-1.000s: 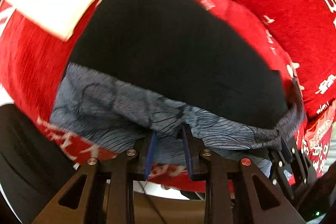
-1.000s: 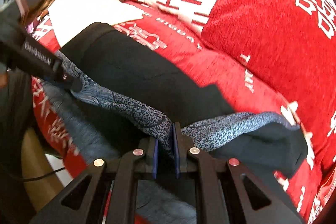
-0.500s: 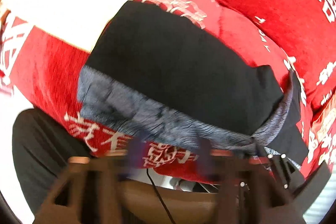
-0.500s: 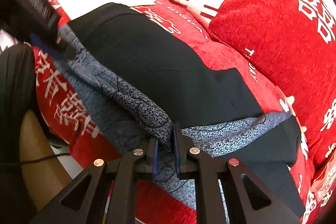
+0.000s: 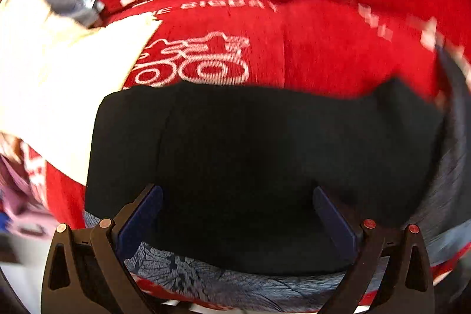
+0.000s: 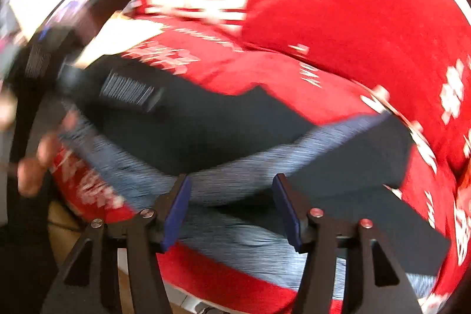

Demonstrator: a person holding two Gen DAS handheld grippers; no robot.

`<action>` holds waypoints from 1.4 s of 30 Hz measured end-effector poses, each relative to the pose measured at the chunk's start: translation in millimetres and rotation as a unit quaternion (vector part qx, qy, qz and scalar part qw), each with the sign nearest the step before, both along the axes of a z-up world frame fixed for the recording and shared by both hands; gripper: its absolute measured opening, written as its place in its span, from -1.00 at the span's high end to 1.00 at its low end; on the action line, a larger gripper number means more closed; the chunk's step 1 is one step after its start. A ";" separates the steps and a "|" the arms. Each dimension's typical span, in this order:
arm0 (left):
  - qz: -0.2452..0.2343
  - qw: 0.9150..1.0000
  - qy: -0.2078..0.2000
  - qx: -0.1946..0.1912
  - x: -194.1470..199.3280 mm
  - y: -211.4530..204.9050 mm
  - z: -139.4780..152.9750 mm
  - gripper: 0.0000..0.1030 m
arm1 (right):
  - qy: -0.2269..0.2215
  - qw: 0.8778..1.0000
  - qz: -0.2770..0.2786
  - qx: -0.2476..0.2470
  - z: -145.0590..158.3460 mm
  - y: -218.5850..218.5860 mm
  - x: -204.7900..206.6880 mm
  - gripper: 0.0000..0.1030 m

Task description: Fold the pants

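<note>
Both tools now released, pants [image 5: 265, 143] on red blanket [image 5: 323, 43]

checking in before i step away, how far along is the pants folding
Partly done. The black pants lie doubled over on the red cover, with the grey patterned lining showing along the near edge. Nothing is in hand: the left gripper and right gripper are both open above the cloth. One end lies loose and uneven, so probably another fold and some tidying remain.
</note>
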State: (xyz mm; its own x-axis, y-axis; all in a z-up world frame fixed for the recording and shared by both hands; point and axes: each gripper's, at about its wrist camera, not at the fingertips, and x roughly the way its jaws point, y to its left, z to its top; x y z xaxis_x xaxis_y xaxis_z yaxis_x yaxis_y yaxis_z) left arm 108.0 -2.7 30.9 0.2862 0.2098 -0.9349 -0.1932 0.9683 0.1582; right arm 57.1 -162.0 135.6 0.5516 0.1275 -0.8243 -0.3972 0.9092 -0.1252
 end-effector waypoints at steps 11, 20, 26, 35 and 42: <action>-0.001 1.000 0.018 0.004 -55.1 15.7 -7.7 -1.00 | 0.072 0.957 -0.281 -0.007 -10.8 -112.2 144.9 -0.56; 0.005 1.000 -0.017 0.002 -20.6 -1.7 35.1 -1.00 | 0.148 0.936 -0.317 -0.041 -52.8 -95.1 239.7 -0.62; -0.009 1.000 0.025 -0.013 38.6 -29.5 4.6 -1.00 | 0.175 0.929 -0.320 -0.056 -72.2 -110.6 239.6 -0.57; -0.049 0.998 0.042 -0.003 -5.6 -35.6 -11.8 -1.00 | 0.114 0.937 -0.329 0.026 -26.5 -152.7 148.7 0.78; -0.059 0.996 0.055 -0.029 -41.4 -34.5 -9.8 -1.00 | 0.085 0.919 -0.383 0.039 -13.7 -187.2 34.1 0.79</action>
State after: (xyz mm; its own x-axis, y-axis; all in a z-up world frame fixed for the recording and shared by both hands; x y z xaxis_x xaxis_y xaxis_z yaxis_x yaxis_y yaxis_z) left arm 66.6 -37.2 21.1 0.2004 0.1260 -0.9716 -0.0614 0.9914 0.1159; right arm 91.3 -349.2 121.9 0.3690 -0.1826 -0.9113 0.3557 0.9336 -0.0430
